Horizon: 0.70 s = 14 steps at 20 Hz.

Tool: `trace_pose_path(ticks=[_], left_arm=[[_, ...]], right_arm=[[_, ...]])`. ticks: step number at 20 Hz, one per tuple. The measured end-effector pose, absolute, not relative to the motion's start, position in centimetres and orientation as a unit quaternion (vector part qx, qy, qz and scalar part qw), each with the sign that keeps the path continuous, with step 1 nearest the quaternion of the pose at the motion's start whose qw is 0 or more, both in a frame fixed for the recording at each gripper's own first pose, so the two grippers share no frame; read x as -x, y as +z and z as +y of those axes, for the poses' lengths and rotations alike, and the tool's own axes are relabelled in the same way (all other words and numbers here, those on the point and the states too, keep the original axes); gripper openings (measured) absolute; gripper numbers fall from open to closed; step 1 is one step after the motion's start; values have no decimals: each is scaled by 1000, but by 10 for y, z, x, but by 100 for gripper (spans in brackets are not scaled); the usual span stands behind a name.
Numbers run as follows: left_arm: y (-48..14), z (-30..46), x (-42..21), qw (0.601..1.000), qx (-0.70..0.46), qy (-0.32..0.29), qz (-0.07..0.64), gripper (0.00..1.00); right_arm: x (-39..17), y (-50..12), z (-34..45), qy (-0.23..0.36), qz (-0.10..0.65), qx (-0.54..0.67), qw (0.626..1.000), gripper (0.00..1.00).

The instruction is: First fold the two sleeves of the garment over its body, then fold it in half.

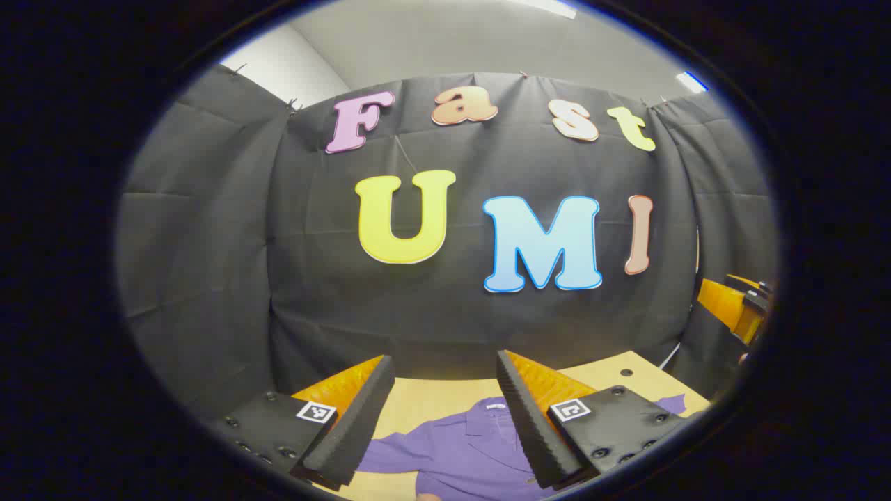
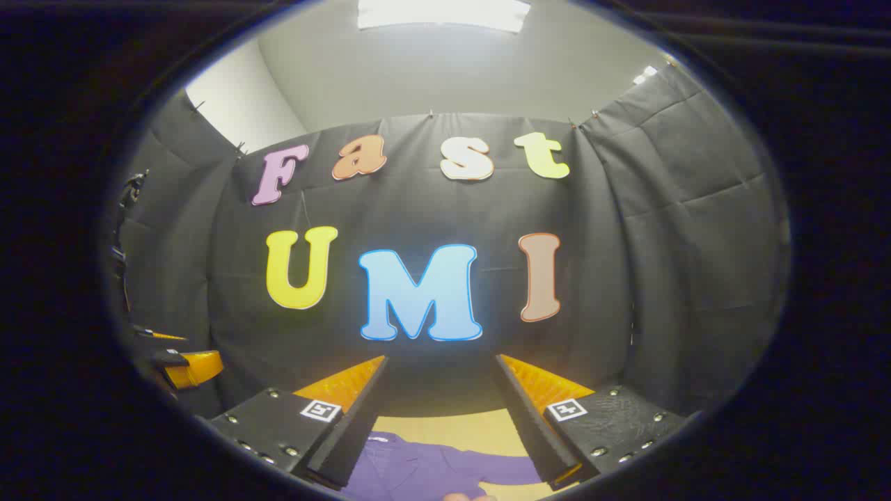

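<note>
A purple collared garment point(image 1: 459, 452) lies flat on the wooden table point(image 1: 431, 400), collar toward the booth wall. My left gripper point(image 1: 445, 369) hovers above it, open, with nothing between its fingers. One sleeve tip point(image 1: 669, 403) reaches out to the right past the right finger. In the right gripper view the same purple garment point(image 2: 418, 470) shows low between the fingers, with a sleeve point(image 2: 505, 470) stretching right. My right gripper point(image 2: 442, 369) is open and held above the table point(image 2: 459, 428), empty. The other gripper point(image 1: 738, 306) shows at the far right edge of the left gripper view.
The black cloth wall point(image 1: 445, 306) stands close behind the table's far edge. Part of the left gripper's body point(image 2: 184, 365) shows at the left edge of the right gripper view. A small dark hole point(image 1: 625, 372) marks the tabletop at the right.
</note>
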<state>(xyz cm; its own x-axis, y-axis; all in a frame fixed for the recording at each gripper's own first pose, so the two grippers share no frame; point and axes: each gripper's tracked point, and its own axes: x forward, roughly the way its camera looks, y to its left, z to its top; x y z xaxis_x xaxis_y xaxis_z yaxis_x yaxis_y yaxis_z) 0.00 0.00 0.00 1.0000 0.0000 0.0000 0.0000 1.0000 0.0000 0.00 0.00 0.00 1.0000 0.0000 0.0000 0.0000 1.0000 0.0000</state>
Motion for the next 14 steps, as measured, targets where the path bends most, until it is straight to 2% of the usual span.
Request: trace_pose_path(ticks=[14], left_arm=[[-7,-22,16,1000,-11,-3,0,94]], right_arm=[[-10,-20,-15,-3,13,5,1000,92]])
